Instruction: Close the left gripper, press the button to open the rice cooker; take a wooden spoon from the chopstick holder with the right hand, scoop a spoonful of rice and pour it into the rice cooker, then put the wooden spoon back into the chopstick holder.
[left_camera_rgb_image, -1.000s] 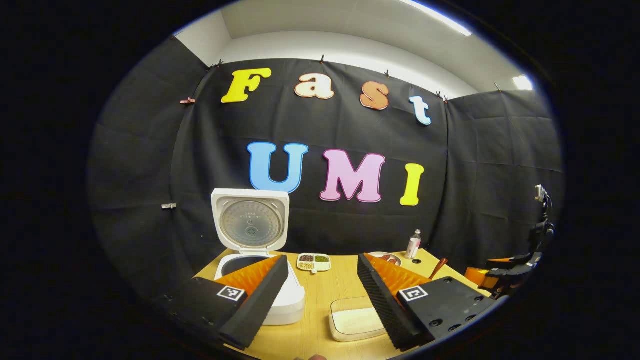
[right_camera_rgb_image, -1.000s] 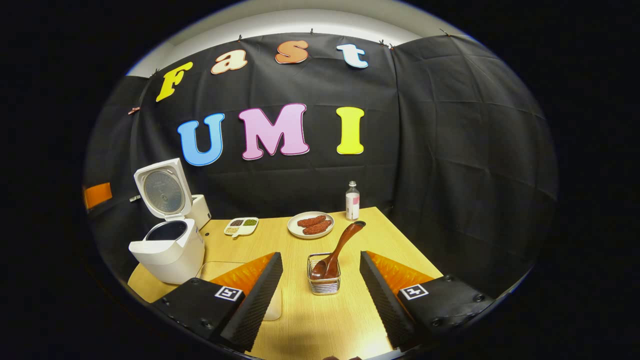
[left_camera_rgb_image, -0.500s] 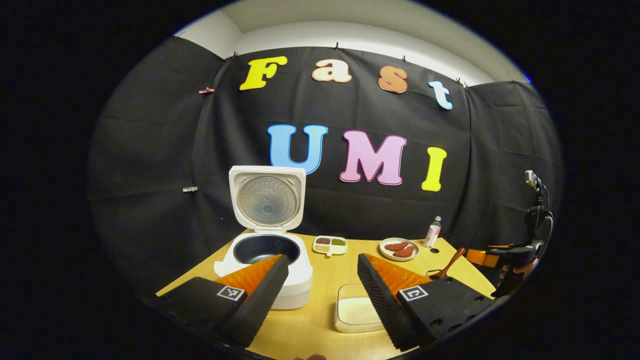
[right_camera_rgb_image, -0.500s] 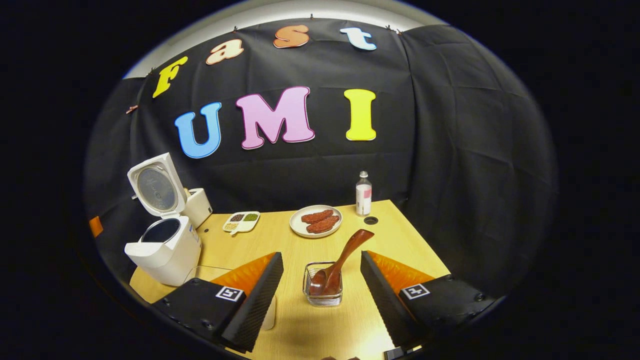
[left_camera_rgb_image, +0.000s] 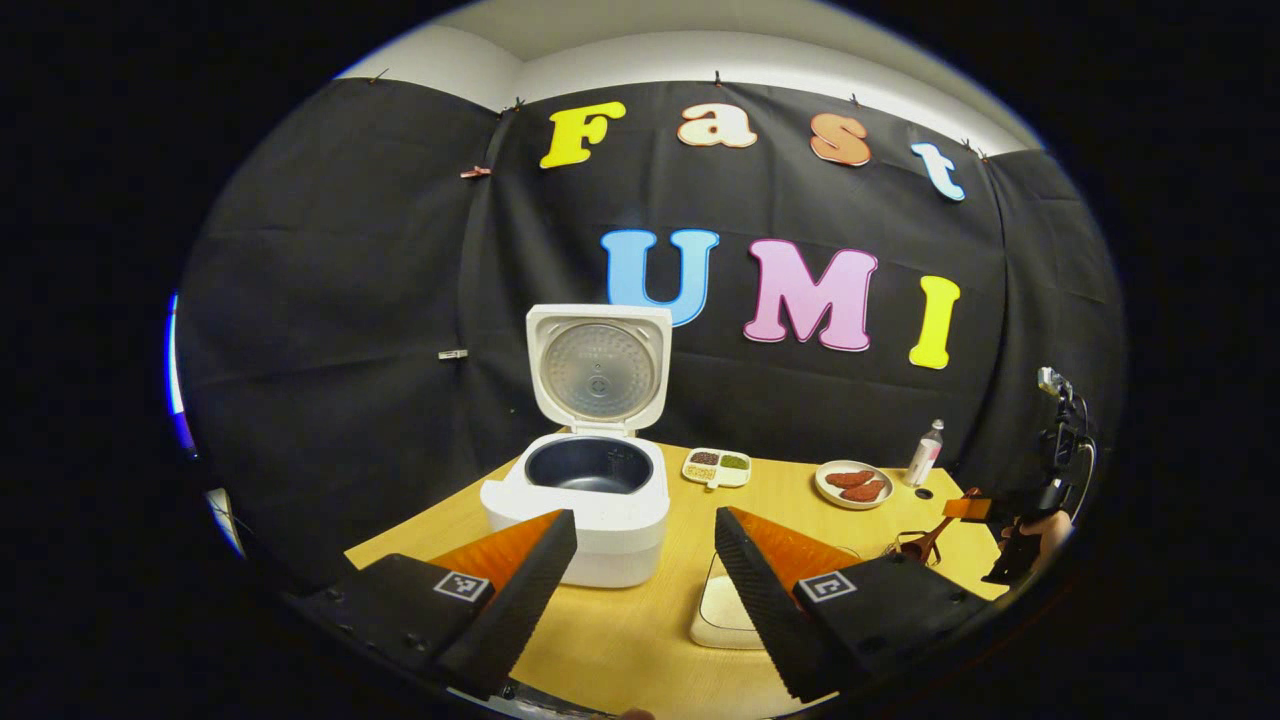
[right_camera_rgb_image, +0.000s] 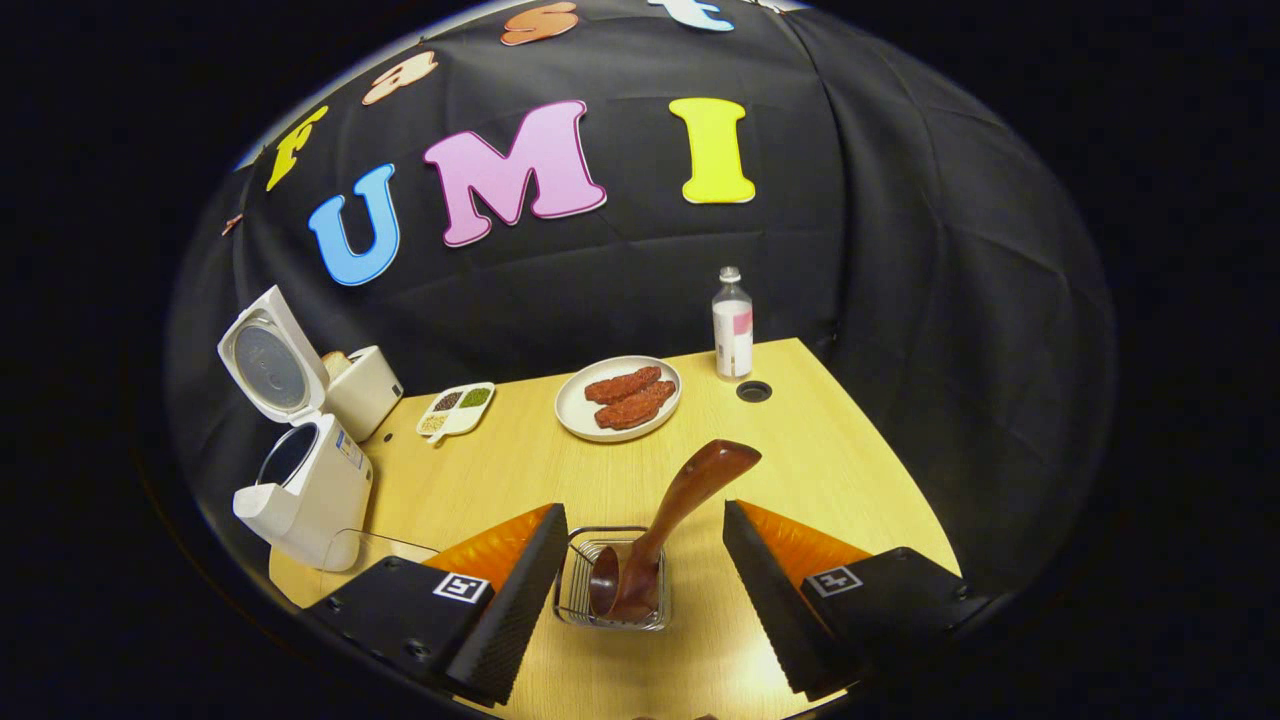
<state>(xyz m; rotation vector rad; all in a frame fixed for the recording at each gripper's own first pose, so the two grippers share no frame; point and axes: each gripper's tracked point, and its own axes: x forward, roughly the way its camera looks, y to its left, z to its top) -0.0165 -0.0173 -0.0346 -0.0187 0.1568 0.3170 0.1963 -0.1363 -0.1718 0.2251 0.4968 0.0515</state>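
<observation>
Hovering with fingers spread, the right gripper straddles the wooden spoon in the chopstick holder, while the left gripper, also spread, faces the open rice cooker near the table's left edge.

a pale wooden tabletop carries everything. in the right gripper view, a wire chopstick holder stands between the jaws. ahead of them sit a plate and a bottle. off to their left stand the open rice cooker, a divided dish and a clear rice container.
</observation>
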